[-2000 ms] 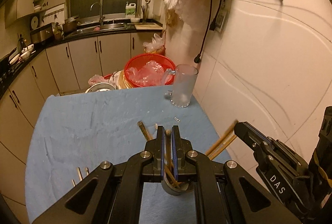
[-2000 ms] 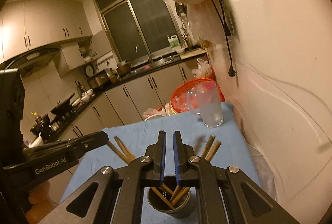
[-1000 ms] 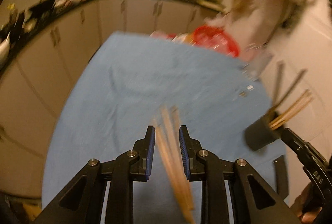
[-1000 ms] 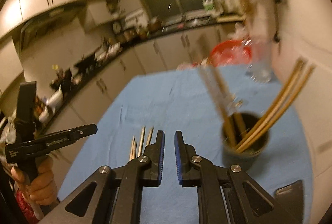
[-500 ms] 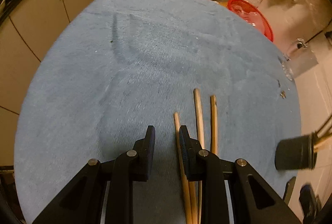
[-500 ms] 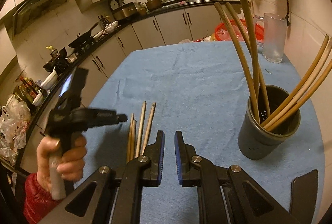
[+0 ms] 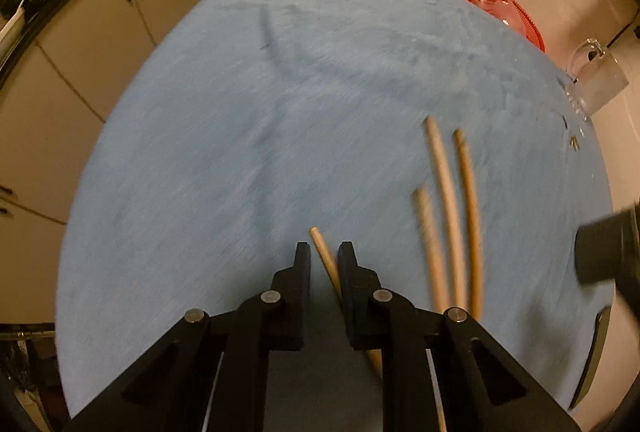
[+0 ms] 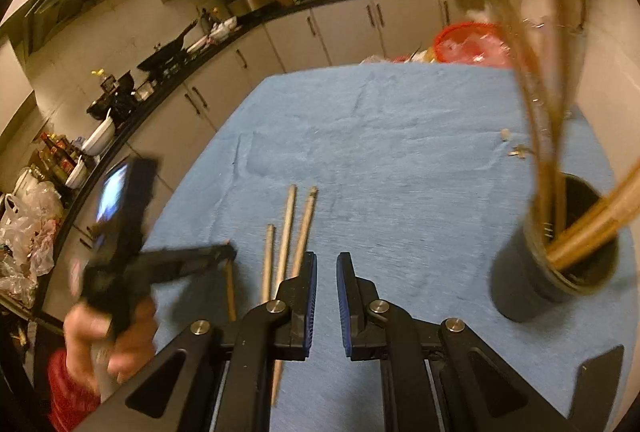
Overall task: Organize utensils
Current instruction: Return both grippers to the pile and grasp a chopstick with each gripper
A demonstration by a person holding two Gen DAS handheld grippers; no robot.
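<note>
Several chopsticks already stand in the holder [image 8: 556,272]. The left hand-held gripper [image 7: 323,256] straddles one chopstick [image 7: 325,260], jaws slightly apart; three chopsticks [image 7: 448,208] wait to its right.

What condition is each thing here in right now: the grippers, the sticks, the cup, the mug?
Left hand-held gripper: jaws slightly apart around one chopstick.
Right hand-held gripper: open, holding nothing.
Three loose chopsticks: lying flat on the blue cloth.
Dark holder: upright, chopsticks leaning inside.
Glass mug: upright, looks empty.
</note>
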